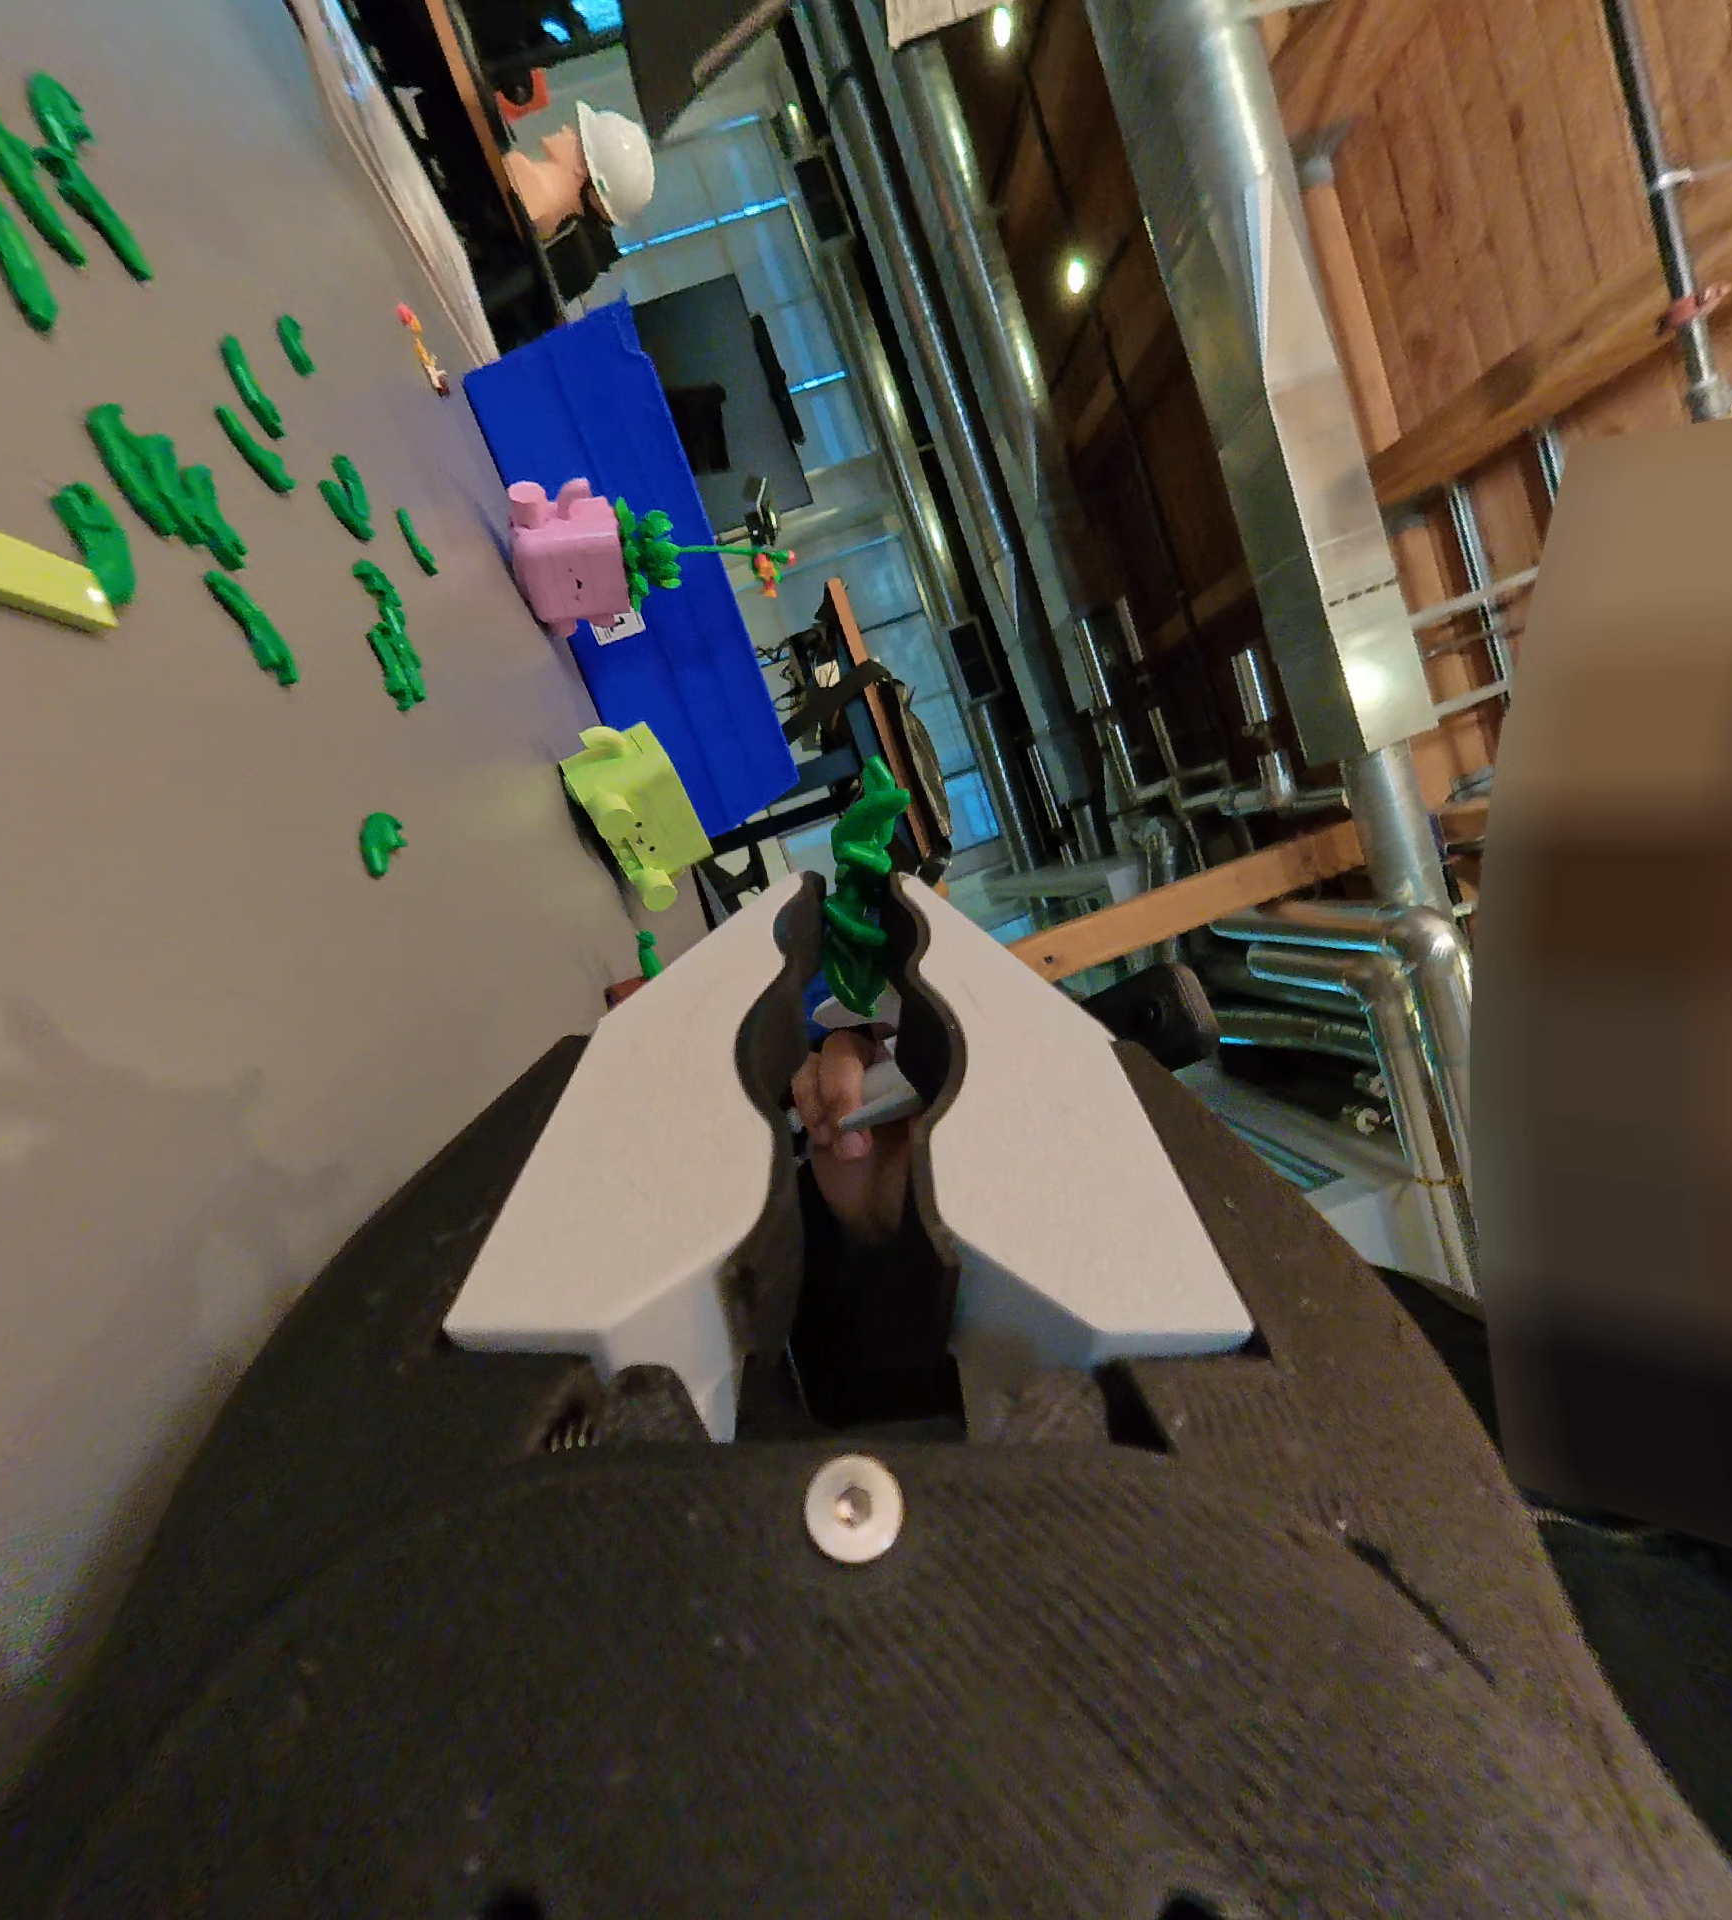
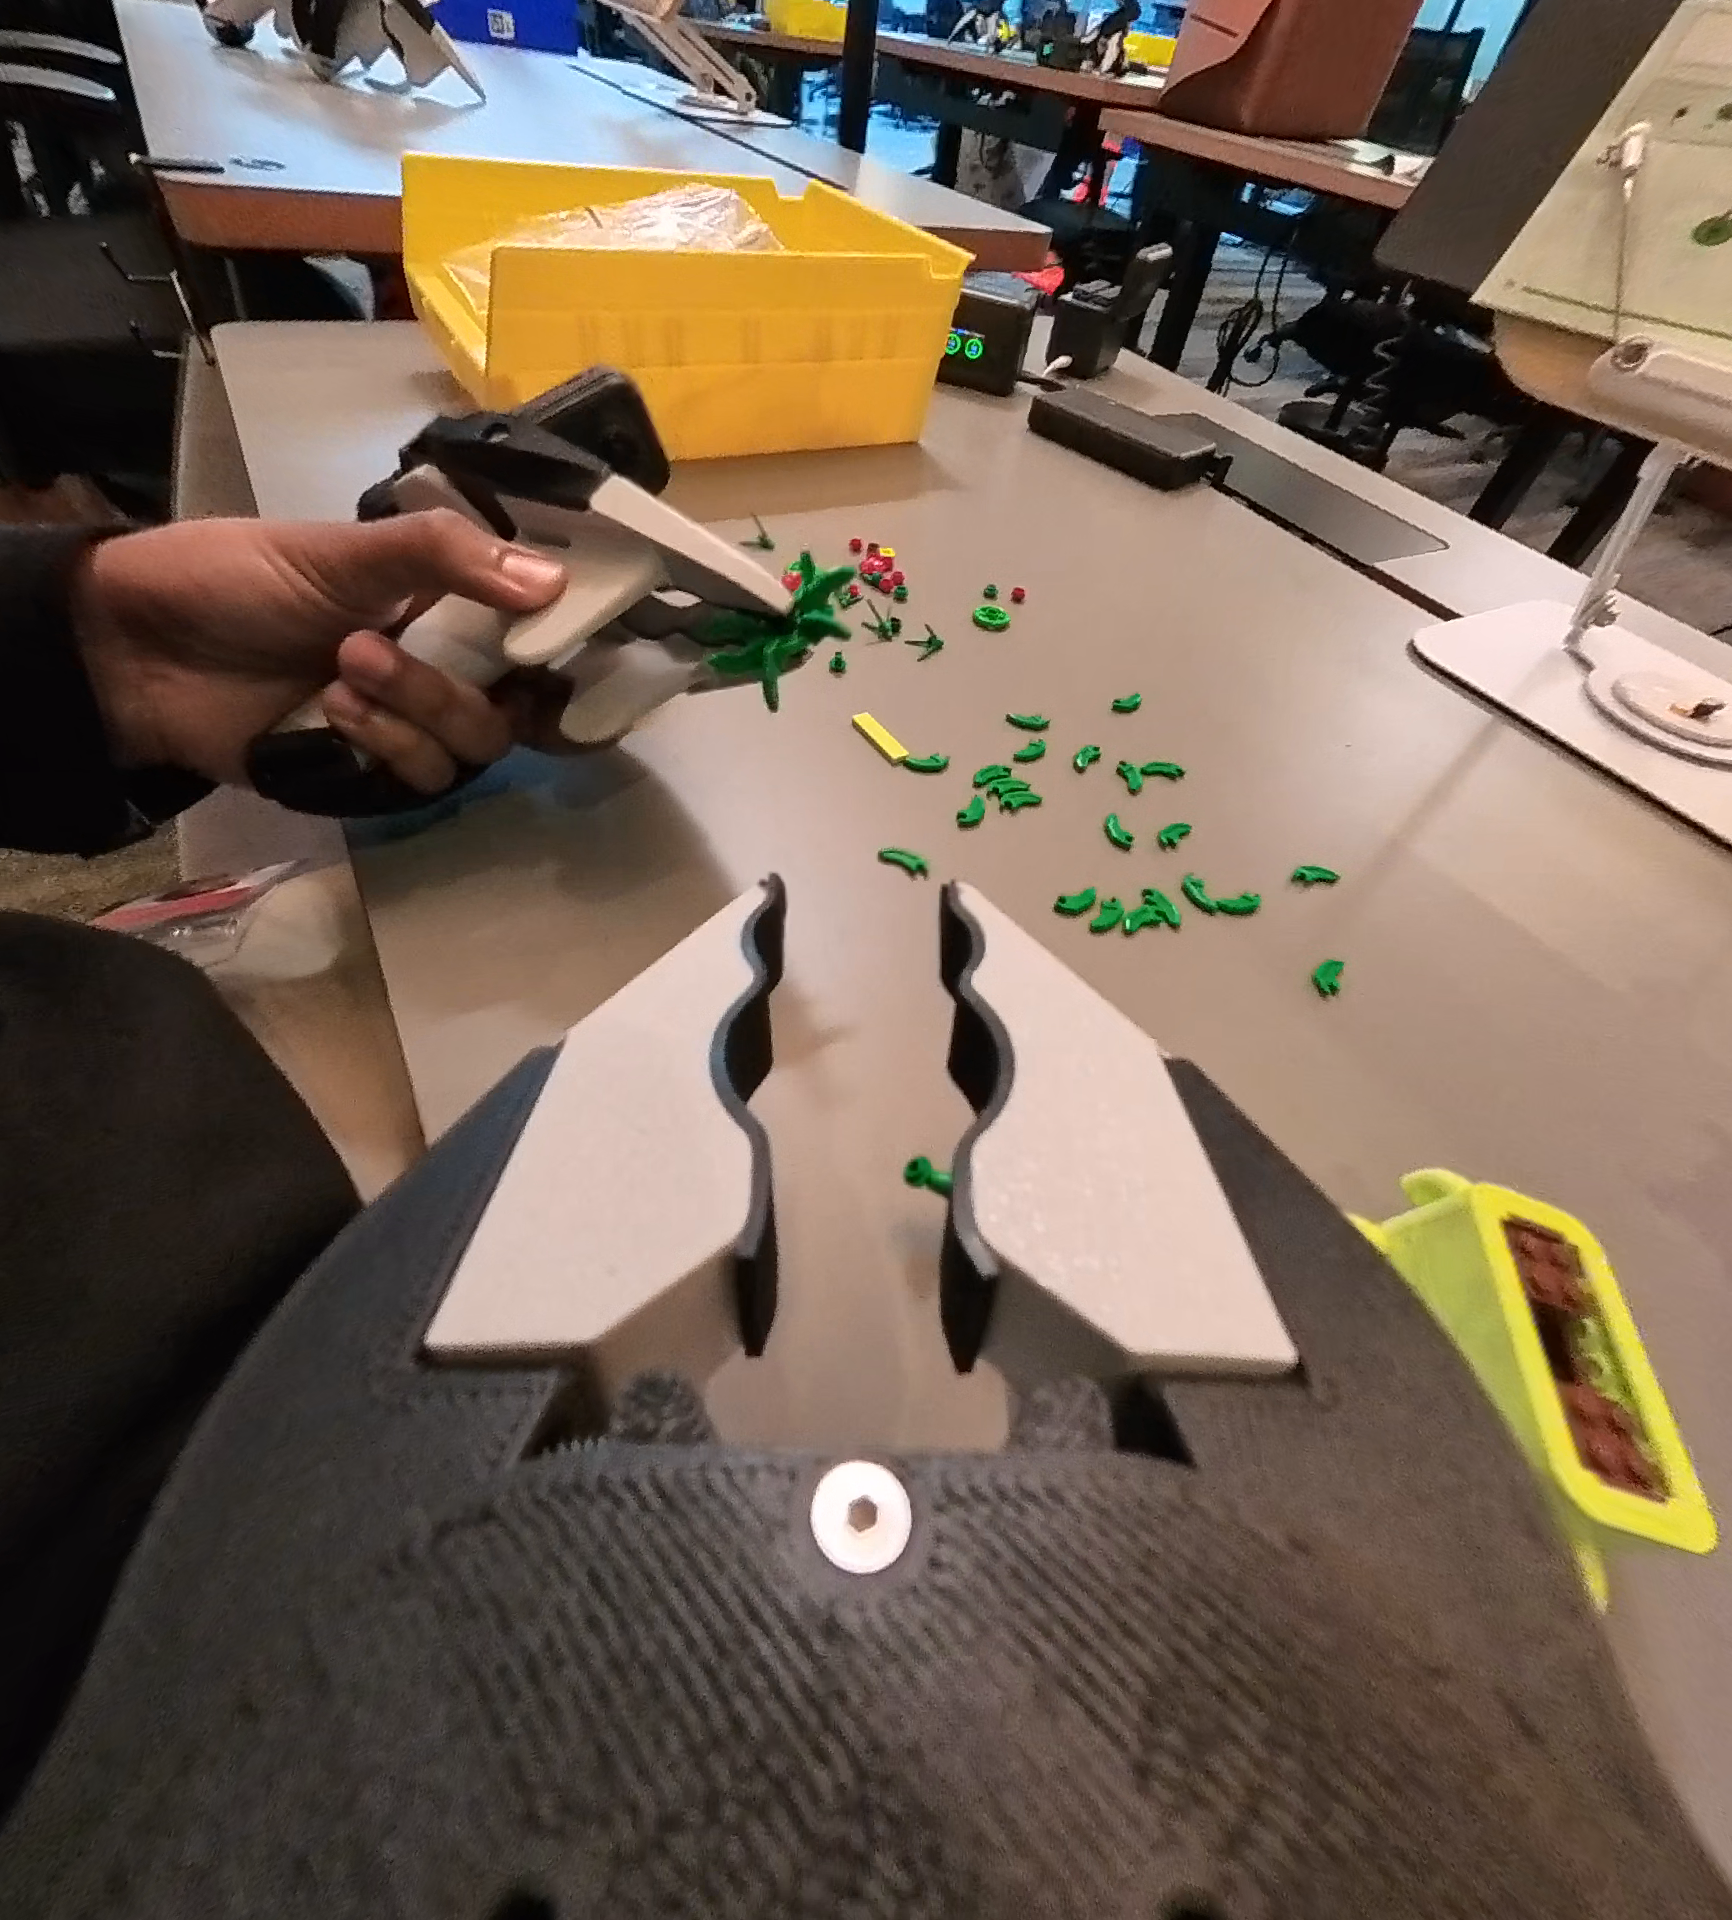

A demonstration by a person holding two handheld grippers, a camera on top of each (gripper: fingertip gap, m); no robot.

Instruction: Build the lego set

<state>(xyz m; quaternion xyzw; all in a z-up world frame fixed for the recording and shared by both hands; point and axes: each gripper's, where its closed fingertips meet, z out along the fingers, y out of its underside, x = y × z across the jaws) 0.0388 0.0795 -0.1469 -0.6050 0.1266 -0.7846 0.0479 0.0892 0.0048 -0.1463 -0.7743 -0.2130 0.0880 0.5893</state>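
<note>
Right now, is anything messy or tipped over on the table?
Yes. Small green leaf pieces lie scattered loose across the grey table, not sorted. The lime green pot beside the right gripper lies on its side, showing its brown filling. The left gripper holds a leafy green stem.

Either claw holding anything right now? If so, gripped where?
Left claw is shut on the green leafy lego stem, pinched along its lower part, with the leafy top poking out past the tips. Right claw is open and empty above the table.
</note>
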